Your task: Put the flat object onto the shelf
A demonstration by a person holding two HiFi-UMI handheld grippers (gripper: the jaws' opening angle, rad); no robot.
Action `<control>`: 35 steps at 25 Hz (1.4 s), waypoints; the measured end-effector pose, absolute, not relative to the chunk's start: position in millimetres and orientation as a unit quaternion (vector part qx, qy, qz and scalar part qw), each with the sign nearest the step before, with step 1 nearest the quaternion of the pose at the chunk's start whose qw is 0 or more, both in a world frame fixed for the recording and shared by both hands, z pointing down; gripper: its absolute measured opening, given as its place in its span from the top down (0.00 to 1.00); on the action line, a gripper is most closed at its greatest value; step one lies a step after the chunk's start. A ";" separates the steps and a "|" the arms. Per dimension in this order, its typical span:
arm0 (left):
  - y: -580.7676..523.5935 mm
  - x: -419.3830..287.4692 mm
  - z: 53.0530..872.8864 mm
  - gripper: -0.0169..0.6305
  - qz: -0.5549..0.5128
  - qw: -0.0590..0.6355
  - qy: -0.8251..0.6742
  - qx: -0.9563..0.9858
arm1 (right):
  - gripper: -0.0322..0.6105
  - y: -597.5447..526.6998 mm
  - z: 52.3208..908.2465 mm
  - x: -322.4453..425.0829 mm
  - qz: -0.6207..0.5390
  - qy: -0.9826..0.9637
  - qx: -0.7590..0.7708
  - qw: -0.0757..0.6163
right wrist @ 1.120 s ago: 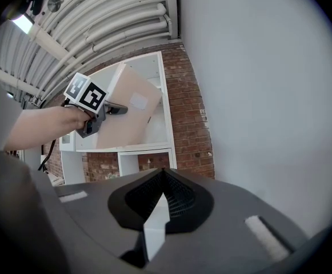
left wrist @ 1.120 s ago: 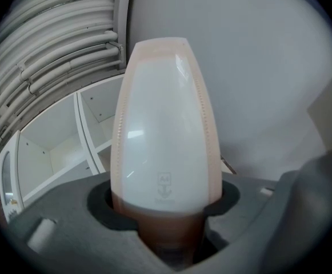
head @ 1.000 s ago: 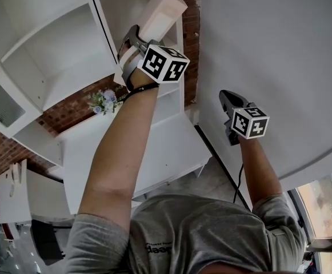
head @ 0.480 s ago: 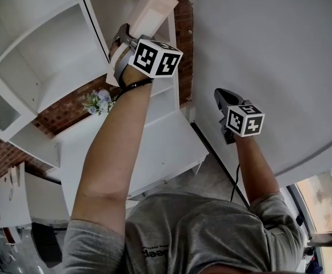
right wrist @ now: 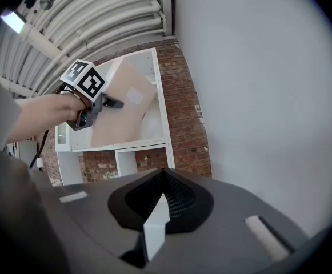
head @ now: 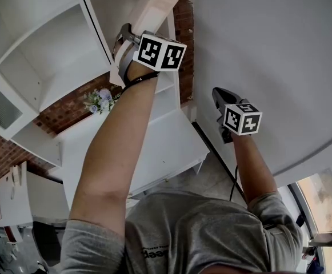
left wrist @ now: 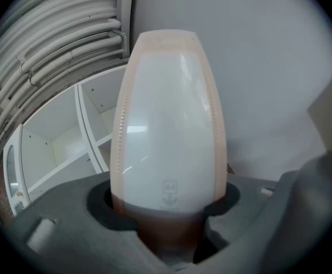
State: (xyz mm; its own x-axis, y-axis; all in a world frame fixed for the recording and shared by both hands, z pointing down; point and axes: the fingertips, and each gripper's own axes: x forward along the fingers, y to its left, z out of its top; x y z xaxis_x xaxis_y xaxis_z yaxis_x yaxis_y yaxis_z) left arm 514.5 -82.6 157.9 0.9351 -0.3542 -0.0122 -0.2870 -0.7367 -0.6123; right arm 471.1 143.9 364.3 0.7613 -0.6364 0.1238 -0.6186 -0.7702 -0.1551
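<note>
While the left gripper (left wrist: 168, 210) is clamping the near end of the flat, peach-edged packet with a glossy white face (left wrist: 168, 124), its jaws are standing part-way apart, their pads pressing on the packet's two broad faces. The packet is jutting out beyond them at a tilt, up in the air before the tall white wooden shelf unit (head: 51, 67). It is showing against the upper compartment beside the red brick wall (head: 184, 16), and I cannot tell whether its far end is crossing the opening. It is not lying on any board.

The right gripper (right wrist: 163, 193) is hanging well apart from the shelf, in front of the plain grey wall (head: 268, 39). Its jaws are meeting, with nothing between them.

The step in hand is, I am judging, the carry into that compartment. Doing it well is going to mean the following:

- **Levelling:** the tilted packet is needing a roll of the wrist until its broad face is lying parallel to the shelf board.
- **Clearance:** the leading edge is needing to pass between the white upright and the outer side panel without clipping either.
- **Depth:** since the grip is sitting at one end only, the far end is likely acting as a lever, so a slow push inward is looking safer than a quick one.
- **Release:** the glossy face is probably slippery, so the jaws are best opening only once most of the packet is resting on the board.

The idle right gripper is best staying clear of the opening.
</note>
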 end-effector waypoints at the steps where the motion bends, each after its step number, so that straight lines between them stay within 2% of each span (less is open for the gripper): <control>1: -83.0 513.3 156.8 0.52 -0.054 0.320 0.170 -0.930 | 0.94 145.4 364.5 471.1 -0.084 0.334 -0.937 0.054; 16: -88.5 538.2 155.8 0.50 -0.088 0.317 0.196 -0.924 | 0.94 148.9 375.2 472.5 -0.089 0.332 -0.937 0.069; 35: -107.9 613.6 156.5 0.46 -0.087 0.322 0.186 -0.924 | 0.94 141.9 344.3 531.5 -0.057 0.337 -0.939 0.048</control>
State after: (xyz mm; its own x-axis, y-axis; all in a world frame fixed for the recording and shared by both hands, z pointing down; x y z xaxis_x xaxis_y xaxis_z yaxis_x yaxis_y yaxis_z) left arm 613.6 -107.9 156.5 0.9155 -0.4001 0.0415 -0.2875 -0.7231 -0.6281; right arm 531.5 141.9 344.3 0.7665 -0.6378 0.0747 -0.6268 -0.7684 -0.1293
